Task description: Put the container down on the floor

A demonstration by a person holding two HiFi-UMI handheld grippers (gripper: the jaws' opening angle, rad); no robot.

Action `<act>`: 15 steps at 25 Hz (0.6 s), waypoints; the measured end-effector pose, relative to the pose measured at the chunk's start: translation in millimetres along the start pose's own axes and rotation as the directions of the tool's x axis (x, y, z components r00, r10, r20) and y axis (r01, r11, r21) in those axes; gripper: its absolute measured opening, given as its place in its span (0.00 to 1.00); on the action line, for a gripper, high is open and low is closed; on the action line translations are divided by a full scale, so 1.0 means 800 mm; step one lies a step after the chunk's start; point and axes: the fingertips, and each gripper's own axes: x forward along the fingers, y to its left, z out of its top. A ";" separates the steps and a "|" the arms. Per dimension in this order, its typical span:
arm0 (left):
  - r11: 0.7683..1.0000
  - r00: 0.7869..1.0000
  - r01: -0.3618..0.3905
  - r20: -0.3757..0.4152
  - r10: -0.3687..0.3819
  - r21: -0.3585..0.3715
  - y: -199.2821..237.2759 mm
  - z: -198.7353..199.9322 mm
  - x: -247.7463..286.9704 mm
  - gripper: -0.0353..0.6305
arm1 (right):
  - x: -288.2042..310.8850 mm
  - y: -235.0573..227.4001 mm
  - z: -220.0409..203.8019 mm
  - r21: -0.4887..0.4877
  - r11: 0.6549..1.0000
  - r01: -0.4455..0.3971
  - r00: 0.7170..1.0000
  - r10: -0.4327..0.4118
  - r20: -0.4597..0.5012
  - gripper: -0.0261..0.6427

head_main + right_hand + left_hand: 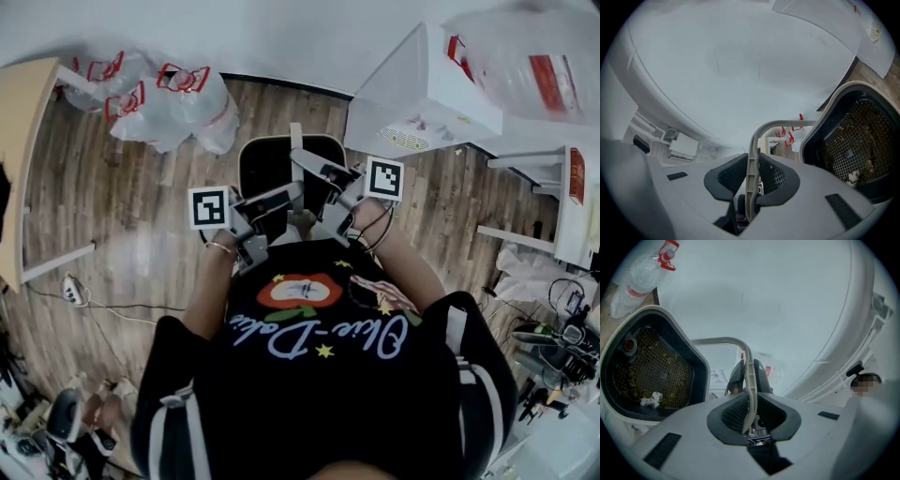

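A black container [272, 164] with a pale rim hangs above the wooden floor in front of the person. Its bottom is a wire mesh [651, 373] with bits of debris on it. A thin beige handle [749, 380] arches over it. My left gripper [296, 193] comes in from the left and is shut on that handle, pads pressed on both sides [750, 416]. My right gripper [306, 163] comes in from the right and is shut on the same handle [752, 173], gripper [751, 180]. The container [855, 140] lies to the right in the right gripper view.
Clear plastic bags with red handles [169, 103] lie on the floor at the back left. A white box [422, 89] stands at the back right, a white shelf [553, 206] at the right, a wooden table [19, 141] at the left. A power strip [73, 289] and cables lie lower left.
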 end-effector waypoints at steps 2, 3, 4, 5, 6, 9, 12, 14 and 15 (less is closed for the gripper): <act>1.000 1.000 0.002 0.005 -0.002 -0.007 0.002 0.007 0.001 0.12 | 0.005 -0.001 0.006 0.004 1.000 0.003 1.000 -0.003 -0.001 0.14; 1.000 1.000 0.001 0.009 -0.001 -0.009 0.004 0.012 0.002 0.12 | 0.007 -0.002 0.009 0.006 1.000 0.004 1.000 -0.004 -0.004 0.14; 1.000 1.000 0.000 0.014 0.000 -0.011 0.005 0.016 0.003 0.12 | 0.010 -0.003 0.013 0.010 1.000 0.006 1.000 -0.006 -0.007 0.14; 1.000 1.000 -0.001 0.019 0.001 -0.011 0.007 0.021 0.004 0.12 | 0.013 -0.005 0.017 0.014 1.000 0.007 1.000 -0.007 -0.012 0.14; 1.000 1.000 -0.002 0.025 0.002 -0.009 0.008 0.026 0.006 0.12 | 0.016 -0.006 0.020 0.018 1.000 0.009 1.000 -0.009 -0.019 0.14; 1.000 0.999 -0.004 0.053 0.004 -0.007 0.011 0.041 0.013 0.12 | 0.025 -0.010 0.035 0.018 1.000 0.012 0.999 -0.011 -0.050 0.14; 1.000 0.996 -0.007 0.093 0.008 -0.012 0.014 0.059 0.024 0.12 | 0.035 -0.012 0.051 0.030 1.000 0.006 0.996 -0.003 -0.085 0.14; 1.000 0.993 -0.014 0.121 0.016 -0.013 0.018 0.071 0.034 0.12 | 0.040 -0.015 0.065 0.038 0.999 0.002 0.994 0.003 -0.112 0.14; 1.000 0.991 -0.021 0.136 0.022 -0.014 0.020 0.078 0.039 0.12 | 0.043 -0.017 0.073 0.038 0.999 0.002 0.992 0.003 -0.128 0.14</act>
